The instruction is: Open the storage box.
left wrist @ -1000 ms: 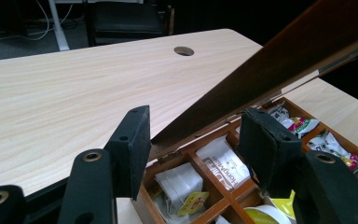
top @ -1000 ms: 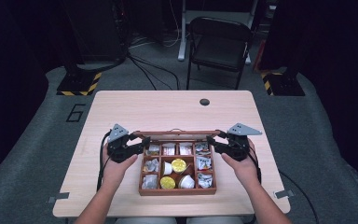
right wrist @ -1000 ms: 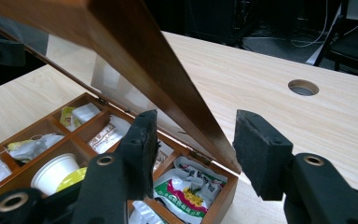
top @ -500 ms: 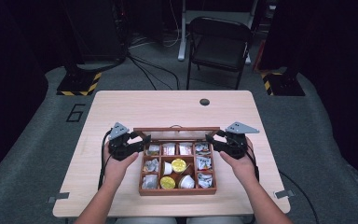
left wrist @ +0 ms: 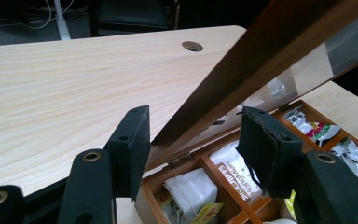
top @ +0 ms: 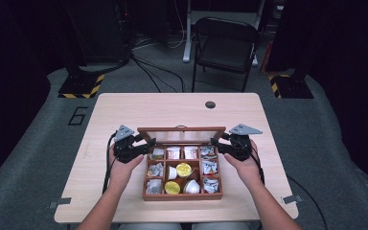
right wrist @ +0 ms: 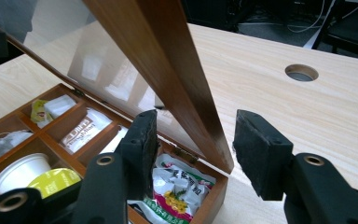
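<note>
Both forearms come in from the near edge of the pale wooden table [top: 124,110] and reach forward, one on each side of the brown wooden box with small compartments [top: 182,195]. The left gripper [top: 143,146] points inward at the left end of the box's glass-paned lid with a dark wooden frame [top: 181,135]. The right gripper [top: 217,144] points inward at the lid's right end. The hands are held level, with the grey three-cornered plates facing up.

In the left gripper view the lid's frame edge passes between the two black jaws; the left pad is against the wood, but the right pad stands apart from it, so the fingers are spread around the lid, not pinching. In the right gripper view the frame also lies between the jaws, with a visible gap on the right side.

The lid stands half raised, tilted over the back row. The compartments hold tea bags, white cups and yellow-lidded capsules [top: 184,169].
</note>
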Demonstrator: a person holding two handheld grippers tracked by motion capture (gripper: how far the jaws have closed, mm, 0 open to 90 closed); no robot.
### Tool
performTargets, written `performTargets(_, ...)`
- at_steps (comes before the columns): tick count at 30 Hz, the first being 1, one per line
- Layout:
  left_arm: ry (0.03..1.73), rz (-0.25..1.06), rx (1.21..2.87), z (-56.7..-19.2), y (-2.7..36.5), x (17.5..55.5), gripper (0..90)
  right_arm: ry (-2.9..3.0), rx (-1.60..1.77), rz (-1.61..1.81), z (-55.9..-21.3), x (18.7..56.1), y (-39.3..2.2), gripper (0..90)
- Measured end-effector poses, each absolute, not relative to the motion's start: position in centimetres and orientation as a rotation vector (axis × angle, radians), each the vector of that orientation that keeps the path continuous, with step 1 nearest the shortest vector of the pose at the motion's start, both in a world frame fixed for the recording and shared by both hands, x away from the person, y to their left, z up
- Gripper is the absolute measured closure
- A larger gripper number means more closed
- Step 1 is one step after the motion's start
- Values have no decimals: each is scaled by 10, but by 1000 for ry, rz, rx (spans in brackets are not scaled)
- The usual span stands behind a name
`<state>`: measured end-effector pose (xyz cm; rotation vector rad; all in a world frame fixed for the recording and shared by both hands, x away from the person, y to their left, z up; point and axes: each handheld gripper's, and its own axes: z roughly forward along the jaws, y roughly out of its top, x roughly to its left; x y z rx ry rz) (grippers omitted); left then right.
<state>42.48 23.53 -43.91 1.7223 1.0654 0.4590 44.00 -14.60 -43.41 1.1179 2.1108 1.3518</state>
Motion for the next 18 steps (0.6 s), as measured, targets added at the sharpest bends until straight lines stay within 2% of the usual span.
performTargets(18, 1070, 459, 1737, -449, 235, 436, 436, 2132, 1138, 1329, -445, 451, -140, 488)
